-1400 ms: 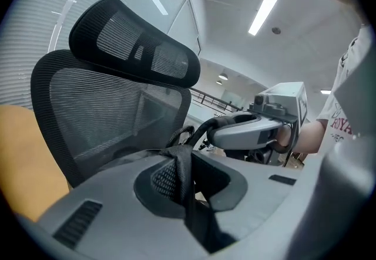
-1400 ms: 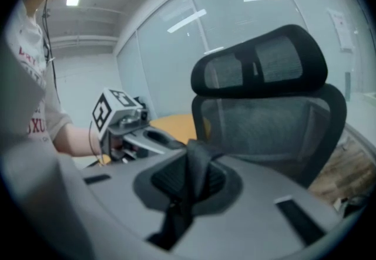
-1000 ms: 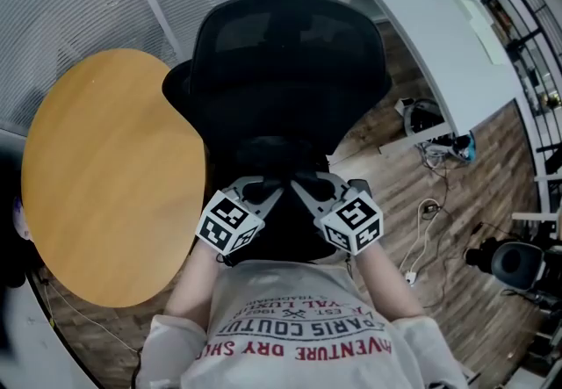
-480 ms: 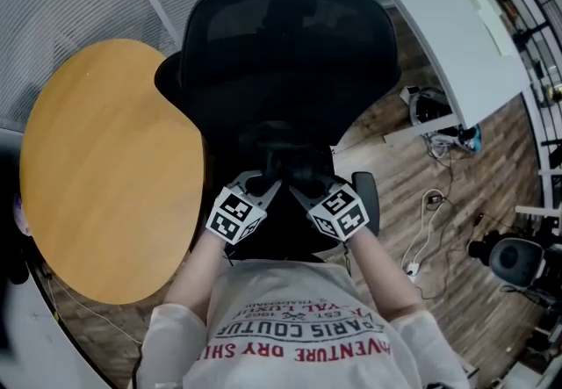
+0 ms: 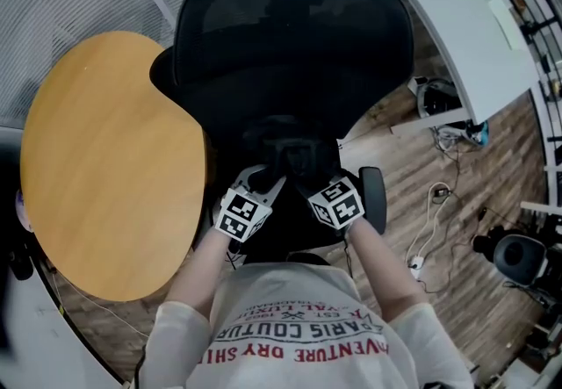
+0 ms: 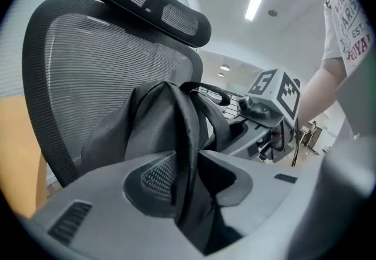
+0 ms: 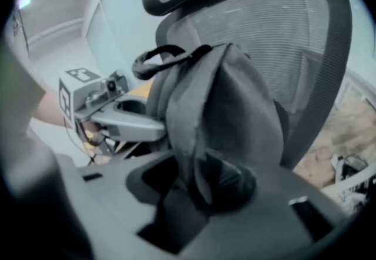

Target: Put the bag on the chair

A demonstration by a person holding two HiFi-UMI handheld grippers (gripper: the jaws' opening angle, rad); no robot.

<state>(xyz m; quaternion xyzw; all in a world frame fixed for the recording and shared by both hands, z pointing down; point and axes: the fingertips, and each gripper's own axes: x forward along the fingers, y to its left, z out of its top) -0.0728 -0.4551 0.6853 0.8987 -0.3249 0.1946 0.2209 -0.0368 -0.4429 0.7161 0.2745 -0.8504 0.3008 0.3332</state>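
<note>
Bag (image 6: 158,130) sits on mesh chair (image 5: 290,27) over wood floor (image 5: 421,176); our left hand-held gripper (image 6: 191,179) and right hand-held gripper (image 7: 188,188) are opening, fabric between their jaws.

Far side: closed off by the black mesh chair backrest (image 5: 290,36). Left: the round yellow wooden desk (image 5: 105,168) stands just beside the chair. Right: the black armrest pad (image 5: 372,198) obstructs. Beyond it, the brown plank floor (image 5: 395,150) lies open up to the white cable (image 5: 436,194) and the long white desk (image 5: 457,27).

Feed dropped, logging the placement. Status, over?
Left hand-held gripper opening, fold of bag between jaws. Right hand-held gripper opening, same. Bag upright against chair back. Nothing in the way.
</note>
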